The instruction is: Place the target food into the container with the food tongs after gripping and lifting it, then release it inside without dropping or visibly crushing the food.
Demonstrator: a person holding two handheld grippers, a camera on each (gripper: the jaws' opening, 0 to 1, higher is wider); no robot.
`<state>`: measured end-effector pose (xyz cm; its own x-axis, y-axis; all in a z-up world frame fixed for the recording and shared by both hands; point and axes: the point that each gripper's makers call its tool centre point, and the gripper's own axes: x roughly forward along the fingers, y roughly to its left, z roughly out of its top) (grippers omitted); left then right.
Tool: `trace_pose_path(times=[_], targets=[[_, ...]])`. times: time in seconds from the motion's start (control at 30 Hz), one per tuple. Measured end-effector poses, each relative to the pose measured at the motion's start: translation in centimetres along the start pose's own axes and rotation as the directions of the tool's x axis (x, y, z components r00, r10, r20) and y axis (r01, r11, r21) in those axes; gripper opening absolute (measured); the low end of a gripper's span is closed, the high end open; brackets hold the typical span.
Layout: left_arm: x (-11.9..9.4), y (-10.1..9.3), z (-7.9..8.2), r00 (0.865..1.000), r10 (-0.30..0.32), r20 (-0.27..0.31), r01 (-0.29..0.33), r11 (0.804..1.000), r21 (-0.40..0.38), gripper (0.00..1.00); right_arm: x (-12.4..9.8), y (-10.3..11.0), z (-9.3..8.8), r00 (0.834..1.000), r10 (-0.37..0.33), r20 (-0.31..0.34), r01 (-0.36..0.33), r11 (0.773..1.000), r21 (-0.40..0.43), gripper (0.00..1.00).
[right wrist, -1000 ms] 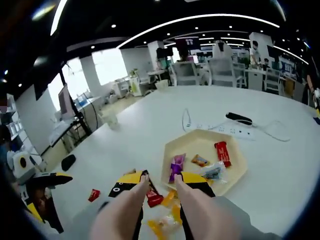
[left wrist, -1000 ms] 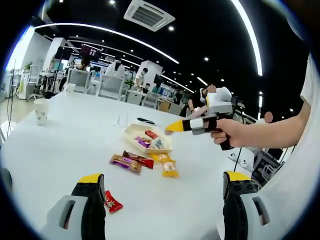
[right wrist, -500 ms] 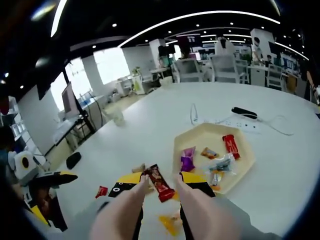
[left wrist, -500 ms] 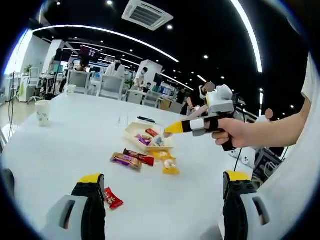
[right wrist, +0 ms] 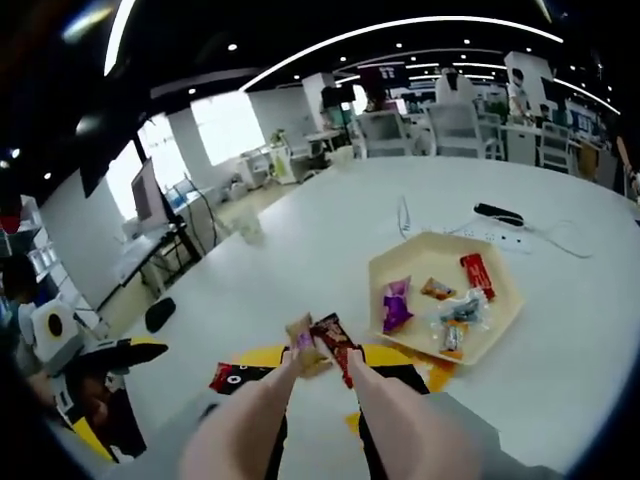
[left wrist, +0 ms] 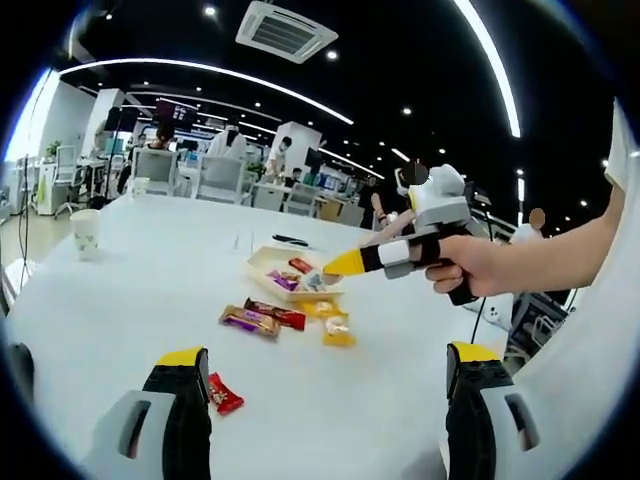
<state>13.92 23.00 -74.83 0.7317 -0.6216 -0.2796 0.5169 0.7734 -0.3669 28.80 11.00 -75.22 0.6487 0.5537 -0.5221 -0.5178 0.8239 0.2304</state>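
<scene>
A cream hexagonal tray (right wrist: pixel 497 330) (left wrist: pixel 262 262) holds several wrapped snacks. Two candy bars (right wrist: pixel 335 345) (left wrist: pixel 265 318) lie on the white table short of it. My right gripper (right wrist: pixel 325 362) is shut on the handle of the pink food tongs (right wrist: pixel 372 410), whose arms reach forward. The tong tips stand slightly apart, high over the two bars, with nothing between them. In the left gripper view a hand (left wrist: pixel 470 265) holds the right gripper (left wrist: pixel 345 263) in the air above the tray's near side. My left gripper (left wrist: pixel 330 400) (right wrist: pixel 120 385) hangs open over the table.
A small red candy (left wrist: pixel 223 393) (right wrist: pixel 225 377) lies near the left gripper. Yellow packets (left wrist: pixel 335 330) sit beside the bars. A paper cup (left wrist: pixel 85 230) stands far left. A power strip with cable (right wrist: pixel 500 215) lies beyond the tray. Office chairs and people are behind.
The right gripper view has swung off the tray's edge; the two bars now sit between the tong tips. The left gripper has hardly moved. Nothing was picked up.
</scene>
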Motion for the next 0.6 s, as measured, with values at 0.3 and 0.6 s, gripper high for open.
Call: trace_pose_path(times=[0.3, 0.6], targets=[[-0.4, -0.2, 0.1, 1.0, 0.019, 0.012, -0.019, 0.999, 0.03, 0.99, -0.4, 2.1, -1.1, 1.0, 0.023, -0.013, -0.022, 1.0, 0.011, 0.26], [-1.0, -0.7, -1.1, 1.0, 0.016, 0.012, -0.016, 1.0, 0.027, 0.99, -0.7, 3.6, -1.9, 0.998, 0.049, -0.039, -0.048, 0.999, 0.014, 0.27]])
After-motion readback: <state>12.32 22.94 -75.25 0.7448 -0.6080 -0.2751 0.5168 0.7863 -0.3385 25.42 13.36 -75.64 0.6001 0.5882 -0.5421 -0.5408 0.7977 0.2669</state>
